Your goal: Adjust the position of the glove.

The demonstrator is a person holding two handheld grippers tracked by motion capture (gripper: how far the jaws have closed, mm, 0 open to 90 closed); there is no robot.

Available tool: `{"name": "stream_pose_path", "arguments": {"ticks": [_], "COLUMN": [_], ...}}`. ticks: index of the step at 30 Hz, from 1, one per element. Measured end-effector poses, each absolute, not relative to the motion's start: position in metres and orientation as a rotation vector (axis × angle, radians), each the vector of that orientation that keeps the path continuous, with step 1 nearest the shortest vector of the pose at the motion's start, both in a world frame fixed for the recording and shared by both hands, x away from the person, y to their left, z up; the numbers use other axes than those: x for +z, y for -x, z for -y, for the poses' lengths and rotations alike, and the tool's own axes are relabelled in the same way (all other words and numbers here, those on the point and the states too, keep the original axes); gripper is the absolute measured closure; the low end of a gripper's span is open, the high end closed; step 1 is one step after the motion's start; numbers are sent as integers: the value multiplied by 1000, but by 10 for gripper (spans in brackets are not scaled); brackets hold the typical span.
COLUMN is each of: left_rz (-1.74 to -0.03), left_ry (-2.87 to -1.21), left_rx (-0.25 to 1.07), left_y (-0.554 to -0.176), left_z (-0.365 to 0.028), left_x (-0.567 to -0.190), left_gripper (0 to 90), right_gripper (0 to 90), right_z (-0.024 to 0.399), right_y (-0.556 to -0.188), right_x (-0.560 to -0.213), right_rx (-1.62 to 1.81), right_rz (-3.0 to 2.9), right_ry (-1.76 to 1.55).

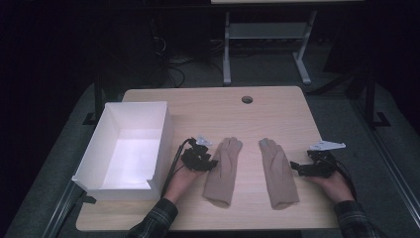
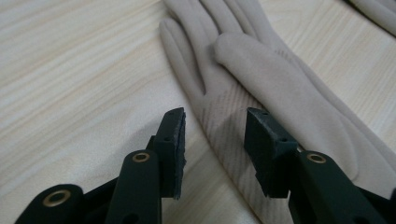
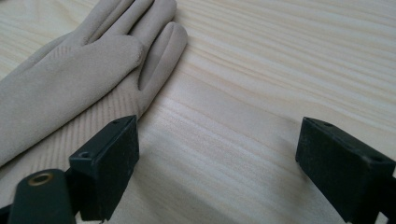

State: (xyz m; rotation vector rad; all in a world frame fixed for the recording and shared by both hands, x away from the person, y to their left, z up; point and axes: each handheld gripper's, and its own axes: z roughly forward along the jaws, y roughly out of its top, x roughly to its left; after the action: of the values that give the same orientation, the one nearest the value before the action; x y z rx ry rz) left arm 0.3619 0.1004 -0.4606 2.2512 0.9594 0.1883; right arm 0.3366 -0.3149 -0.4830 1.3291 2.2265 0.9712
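Okay, far left on the pale wood-grain table: open white rectangular box, its side wall just beside my left hand. My left claw sits at the edge of the left beige knit glove; in the left gripper view the jaws stand partly apart over the glove's ribbed edge, pads not pressing it. The glove lies flat, fingers pointing away from me. Near it, apart, the right beige knit glove lies flat the same way. My right claw is just beside that glove's outer edge, jaws spread wide over bare wood, gripping nothing.
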Motion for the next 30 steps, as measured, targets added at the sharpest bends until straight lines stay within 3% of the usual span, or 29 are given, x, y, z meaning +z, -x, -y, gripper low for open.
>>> {"name": "stream_pose_path", "arguments": {"ticks": [5, 10, 13, 14, 15, 19, 20, 22, 24, 30], "left_rz": [-949, -924, -925, -932, -932, -953, -958, -949, -948, -952], "left_ry": [-2255, -2252, -2245, -2222, -2222, -2161, -2148, -2124, -2112, -2063], "left_rx": [209, 191, 170, 135, 135, 87, 77, 58, 54, 23], "left_y": [-360, -357, -357, -359, -359, -361, -361, -362, -361, -360], "left_z": [-99, -95, -96, -99, -99, -104, -105, -109, -110, -114], "left_x": [-461, -462, -463, -464, -464, -466, -466, -463, -459, -454], "left_gripper": [584, 746, 814, 834, 845, 859, 859, 859, 859, 858], "right_gripper": [130, 148, 214, 310, 310, 674, 674, 857, 900, 900], "right_z": [315, 315, 315, 315, 315, 316, 316, 316, 315, 304], "right_y": [-337, -336, -336, -334, -334, -329, -329, -327, -327, -327], "right_x": [-483, -483, -482, -478, -478, -467, -467, -462, -461, -467], "right_rx": [971, 977, 979, 983, 983, 1072, 1072, 1123, 1138, 1115], "right_rz": [-2227, -2232, -2245, -2273, -2273, -2328, -2328, -2358, -2390, -2511], "right_ry": [-1329, -1318, -1303, -1290, -1290, -1278, -1278, -1255, -1238, -1183]}}
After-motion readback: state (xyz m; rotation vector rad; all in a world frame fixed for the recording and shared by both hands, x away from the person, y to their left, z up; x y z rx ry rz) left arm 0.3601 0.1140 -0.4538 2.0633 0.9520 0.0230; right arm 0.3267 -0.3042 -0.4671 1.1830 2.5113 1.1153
